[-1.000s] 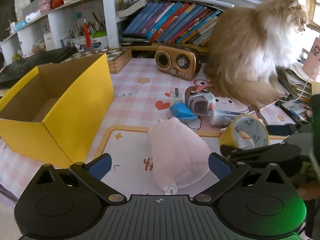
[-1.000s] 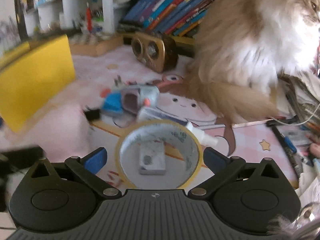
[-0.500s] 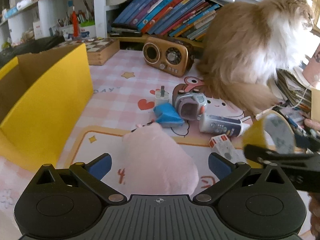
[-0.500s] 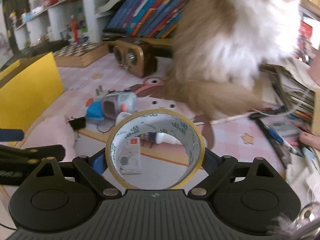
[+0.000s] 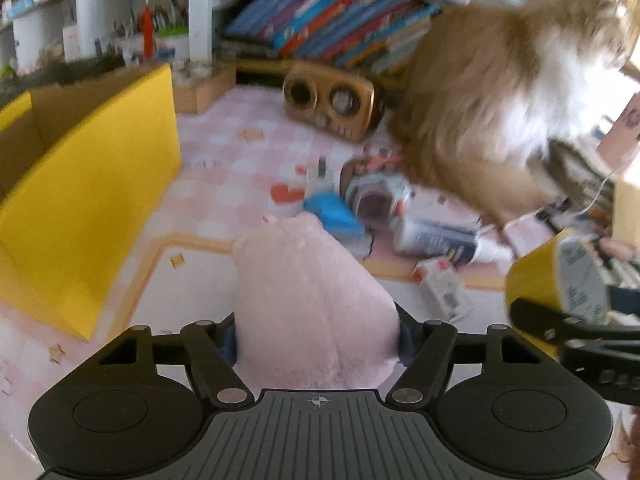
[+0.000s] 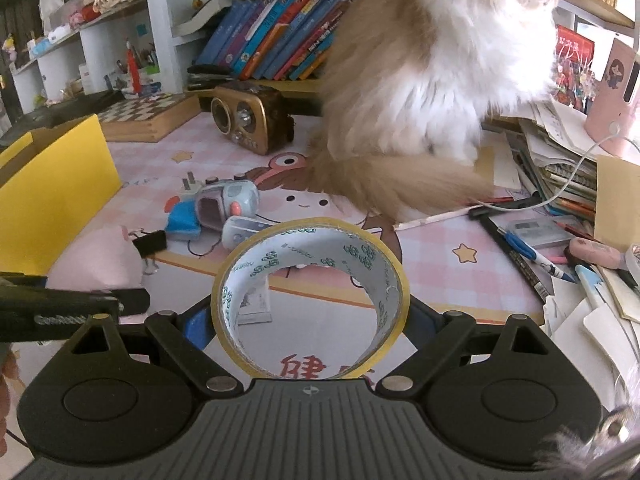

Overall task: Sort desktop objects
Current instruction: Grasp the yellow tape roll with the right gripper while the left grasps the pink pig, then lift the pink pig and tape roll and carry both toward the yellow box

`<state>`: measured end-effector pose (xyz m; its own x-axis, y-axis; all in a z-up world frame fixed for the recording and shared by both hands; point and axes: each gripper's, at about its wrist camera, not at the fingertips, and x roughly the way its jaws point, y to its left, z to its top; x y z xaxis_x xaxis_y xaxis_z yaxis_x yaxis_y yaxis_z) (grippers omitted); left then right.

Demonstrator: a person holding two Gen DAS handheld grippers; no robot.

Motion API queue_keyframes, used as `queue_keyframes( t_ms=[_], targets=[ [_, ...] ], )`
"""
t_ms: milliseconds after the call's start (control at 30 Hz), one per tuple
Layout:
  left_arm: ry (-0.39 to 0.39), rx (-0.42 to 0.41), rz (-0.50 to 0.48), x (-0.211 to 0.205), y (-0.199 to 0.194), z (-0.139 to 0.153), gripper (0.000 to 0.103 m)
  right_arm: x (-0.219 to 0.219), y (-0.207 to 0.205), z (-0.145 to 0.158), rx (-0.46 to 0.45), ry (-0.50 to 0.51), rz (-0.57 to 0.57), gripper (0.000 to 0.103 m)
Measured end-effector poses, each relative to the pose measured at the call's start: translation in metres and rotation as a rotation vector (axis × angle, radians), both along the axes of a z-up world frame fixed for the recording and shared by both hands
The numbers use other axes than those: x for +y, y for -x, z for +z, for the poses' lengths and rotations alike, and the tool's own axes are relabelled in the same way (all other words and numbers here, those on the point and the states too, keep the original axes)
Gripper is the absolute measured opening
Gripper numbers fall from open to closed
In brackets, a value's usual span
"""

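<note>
My left gripper (image 5: 316, 340) is shut on a pink plush toy (image 5: 308, 300), which fills the space between its fingers; the toy also shows at the left of the right wrist view (image 6: 100, 260). My right gripper (image 6: 312, 316) is shut on a yellow roll of tape (image 6: 312, 300), held above the desk; the roll shows at the right edge of the left wrist view (image 5: 556, 284). An open yellow cardboard box (image 5: 92, 184) stands at the left. A blue object (image 6: 182, 222), a small toy camera (image 6: 226, 204), a white bottle (image 5: 440, 238) and a small packet (image 5: 442, 290) lie mid-desk.
A fluffy cat (image 6: 424, 92) sits at the back right of the pink desk mat (image 6: 460, 256). A gold radio (image 6: 240, 124) and a row of books (image 6: 272, 40) stand behind. Pens (image 6: 524, 252), papers and a cable crowd the right side.
My left gripper has moved forward and closed on the pink plush toy. My right gripper closed on the tape roll and lifted it off the desk.
</note>
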<state>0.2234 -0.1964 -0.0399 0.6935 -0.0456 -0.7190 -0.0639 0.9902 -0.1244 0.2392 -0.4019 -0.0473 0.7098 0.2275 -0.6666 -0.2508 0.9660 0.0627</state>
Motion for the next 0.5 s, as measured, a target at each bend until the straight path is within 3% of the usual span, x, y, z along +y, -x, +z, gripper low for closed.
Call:
queue_keyframes(
  t_ms=[267,500],
  targets=[
    [-0.004,-0.148,-0.024,0.012,0.044,0.046,0.07,0.011,0.021,0.015,-0.024,-0.018,0.017,0.091],
    [-0.005,-0.157,-0.019,0.03,0.072,0.049,0.07,0.028,0.048,0.025,-0.033,-0.031,0.022,0.091]
  ],
)
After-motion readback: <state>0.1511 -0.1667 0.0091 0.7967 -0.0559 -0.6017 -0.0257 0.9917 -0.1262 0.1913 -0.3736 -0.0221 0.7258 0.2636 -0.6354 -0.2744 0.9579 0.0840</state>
